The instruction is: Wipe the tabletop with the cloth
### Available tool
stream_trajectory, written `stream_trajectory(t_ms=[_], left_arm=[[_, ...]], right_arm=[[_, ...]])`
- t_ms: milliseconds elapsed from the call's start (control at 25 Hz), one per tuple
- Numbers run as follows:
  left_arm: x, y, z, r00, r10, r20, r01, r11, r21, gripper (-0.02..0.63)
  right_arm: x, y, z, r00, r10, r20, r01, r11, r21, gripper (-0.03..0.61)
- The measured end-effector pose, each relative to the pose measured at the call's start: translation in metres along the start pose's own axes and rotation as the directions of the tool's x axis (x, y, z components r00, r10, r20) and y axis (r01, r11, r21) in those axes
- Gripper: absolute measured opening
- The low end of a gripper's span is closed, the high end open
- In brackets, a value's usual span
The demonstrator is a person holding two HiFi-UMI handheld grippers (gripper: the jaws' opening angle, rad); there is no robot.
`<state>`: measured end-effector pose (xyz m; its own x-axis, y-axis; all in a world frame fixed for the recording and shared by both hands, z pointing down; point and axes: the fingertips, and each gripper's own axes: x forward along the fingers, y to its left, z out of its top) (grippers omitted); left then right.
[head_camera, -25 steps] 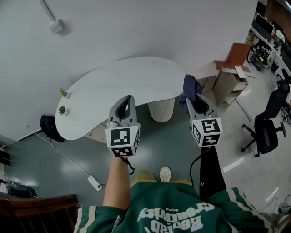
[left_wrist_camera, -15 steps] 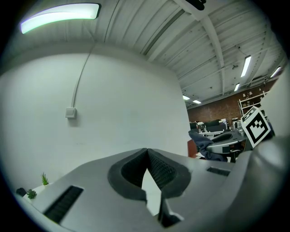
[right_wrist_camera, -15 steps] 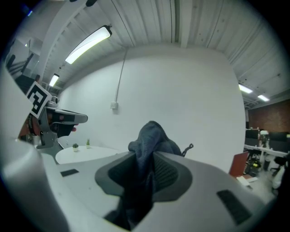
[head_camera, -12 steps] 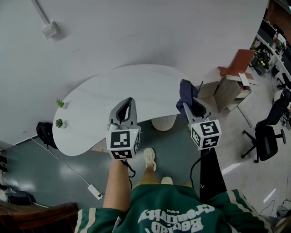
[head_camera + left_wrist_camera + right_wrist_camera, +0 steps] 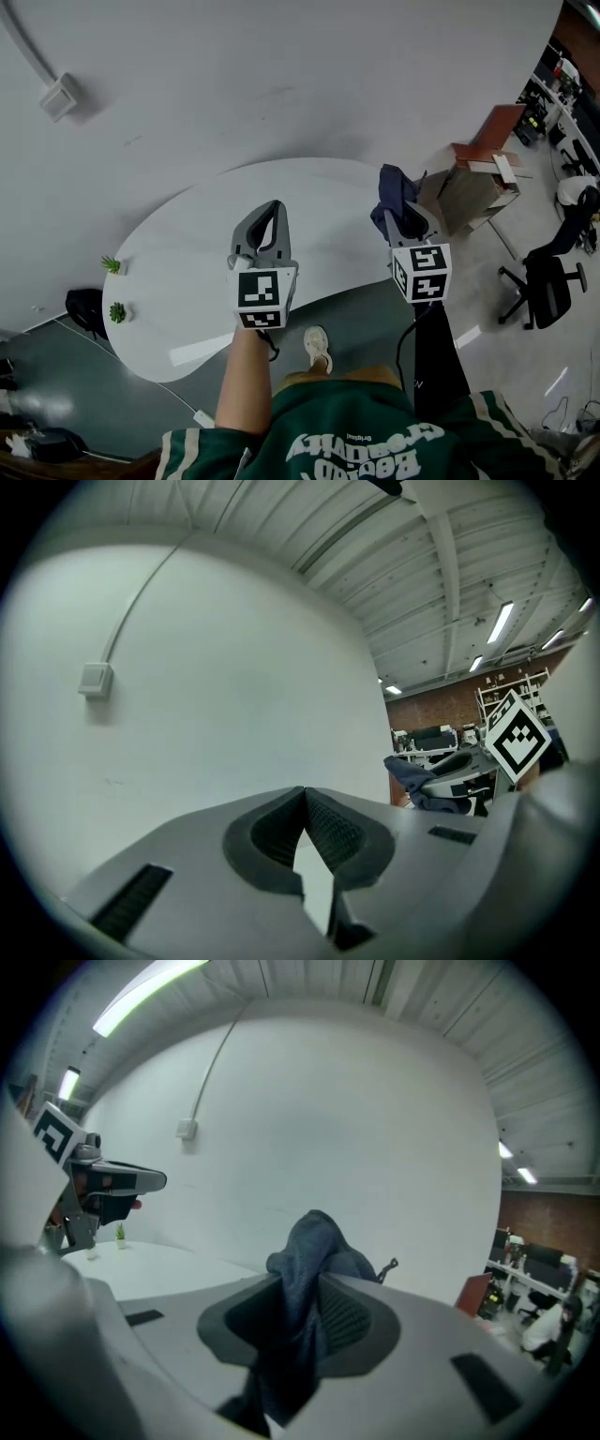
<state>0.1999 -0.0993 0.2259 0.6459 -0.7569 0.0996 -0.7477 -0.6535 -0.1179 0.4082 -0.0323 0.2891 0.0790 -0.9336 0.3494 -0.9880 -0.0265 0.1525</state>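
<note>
Both grippers have come forward since a second ago, when the tabletop [image 5: 187, 253] lay ahead of them. Now the left gripper [image 5: 270, 211] hangs over its near edge, jaws closed on nothing. The right gripper [image 5: 401, 208] is clamped on the dark blue cloth [image 5: 390, 187], held in the air by the tabletop's right end.

White lettering [image 5: 361, 448] on the person's green shirt [image 5: 309, 422] appears upside down and too blurred to read. No other text is legible.
</note>
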Motion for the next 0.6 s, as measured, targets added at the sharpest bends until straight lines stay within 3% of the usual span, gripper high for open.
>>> stream_trajectory(t_ms=[200,320,600], left_arm=[[0.038,0.020,-0.012,0.999,-0.035,0.026,0.035,0.999,-0.025,0.000],[0.055,0.032,-0.021,0.999,-0.036,0.036,0.038,0.999,-0.037,0.000],[0.102,0.049,-0.064,0.999,-0.030,-0.036,0.029,0.999,-0.040,0.000]], right_arm=[[0.043,0.000,-0.003,1.000,-0.016,-0.024,0.016,1.000,0.015,0.109],[0.067,0.006,-0.012,0.998,-0.004,-0.056,0.003,1.000,-0.026,0.110],[0.127,0.021,-0.033,0.990,0.080,-0.120,-0.087,0.995,-0.054,0.115]])
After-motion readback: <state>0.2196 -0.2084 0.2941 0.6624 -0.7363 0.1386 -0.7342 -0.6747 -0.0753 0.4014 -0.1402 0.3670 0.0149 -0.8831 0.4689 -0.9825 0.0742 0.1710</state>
